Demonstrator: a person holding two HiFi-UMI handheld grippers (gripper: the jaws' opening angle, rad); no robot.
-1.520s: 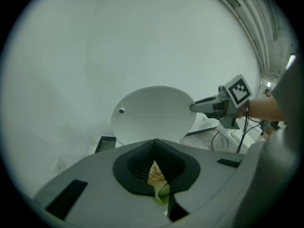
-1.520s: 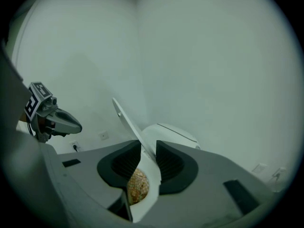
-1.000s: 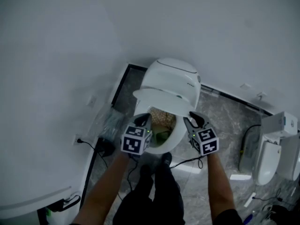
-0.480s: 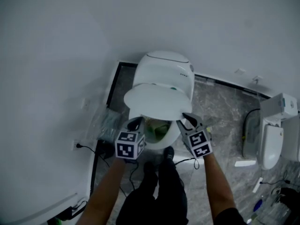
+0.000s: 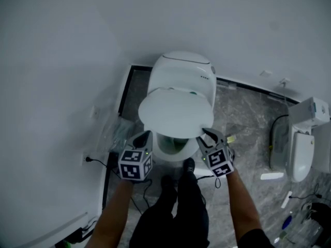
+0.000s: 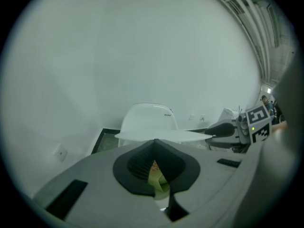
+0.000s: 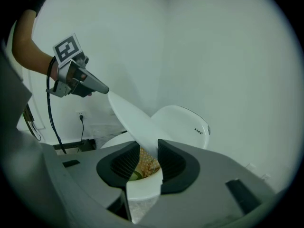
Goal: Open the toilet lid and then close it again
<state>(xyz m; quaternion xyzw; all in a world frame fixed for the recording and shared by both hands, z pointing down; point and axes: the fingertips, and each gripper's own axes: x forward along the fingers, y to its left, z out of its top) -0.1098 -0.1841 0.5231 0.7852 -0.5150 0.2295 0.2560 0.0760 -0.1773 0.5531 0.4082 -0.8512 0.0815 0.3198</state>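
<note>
Head view: the toilet lid hangs half-raised over the bowl. Its front right edge is pinched between the jaws of the right gripper. The left gripper, jaws pressed together, has its tip at the lid's left edge.

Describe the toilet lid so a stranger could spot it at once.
Take the white toilet at the wall, not the second toilet at the right edge. The lid is the white oval in front of its rounded back. Unlike the bowl beneath, it is thin, flat and tilted half open.
</note>
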